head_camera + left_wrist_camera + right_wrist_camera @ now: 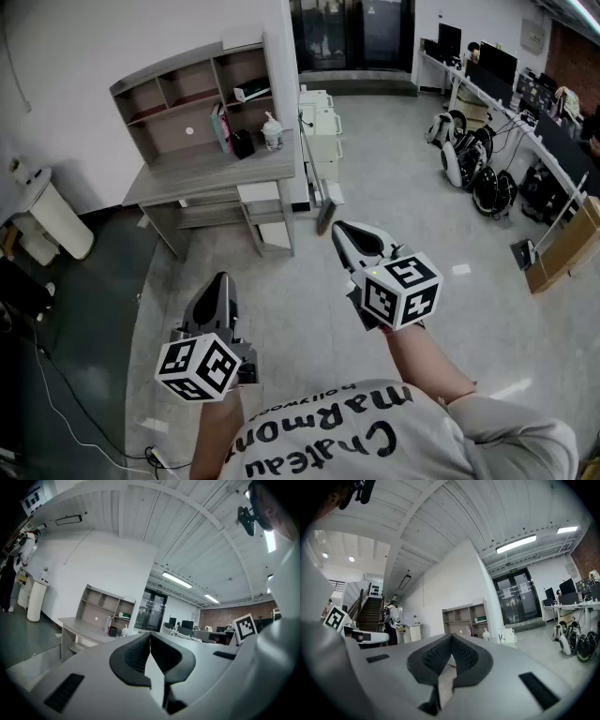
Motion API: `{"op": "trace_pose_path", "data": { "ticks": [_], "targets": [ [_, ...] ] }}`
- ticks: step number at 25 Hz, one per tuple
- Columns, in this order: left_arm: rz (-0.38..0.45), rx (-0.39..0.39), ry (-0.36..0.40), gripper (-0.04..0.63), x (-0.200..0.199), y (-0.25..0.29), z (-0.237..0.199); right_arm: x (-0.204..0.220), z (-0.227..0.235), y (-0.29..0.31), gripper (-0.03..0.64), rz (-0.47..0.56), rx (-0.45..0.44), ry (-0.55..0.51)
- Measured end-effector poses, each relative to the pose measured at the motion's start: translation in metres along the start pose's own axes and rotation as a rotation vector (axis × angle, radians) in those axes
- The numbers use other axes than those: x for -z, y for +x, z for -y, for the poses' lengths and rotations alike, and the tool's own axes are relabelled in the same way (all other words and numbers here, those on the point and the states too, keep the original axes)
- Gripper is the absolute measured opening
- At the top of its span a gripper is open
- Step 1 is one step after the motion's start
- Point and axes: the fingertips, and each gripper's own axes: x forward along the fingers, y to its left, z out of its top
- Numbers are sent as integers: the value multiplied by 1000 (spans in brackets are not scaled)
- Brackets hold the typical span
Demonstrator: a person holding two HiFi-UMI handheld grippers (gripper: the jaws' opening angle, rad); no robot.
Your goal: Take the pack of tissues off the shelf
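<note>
Tissue pack [251, 92] shelved, right gripper view: staircase [369, 611]

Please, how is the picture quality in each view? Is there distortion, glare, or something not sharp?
Head view: wide-angle bending, the shelf leans, and the glossy floor reflects light softly. Left gripper view: strong fisheye with black corners, and the ceiling lamp glares. Right gripper view: the same fisheye, and the lamp strip is overexposed.
</note>
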Motion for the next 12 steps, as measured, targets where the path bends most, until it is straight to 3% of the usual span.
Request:
{"op": "trace_pose_path", "data": {
  "ticks": [12],
  "targets": [
    [4,6,7,17,-7,32,-26,3,9,33,11,-14,20,-16]
  ]
}}
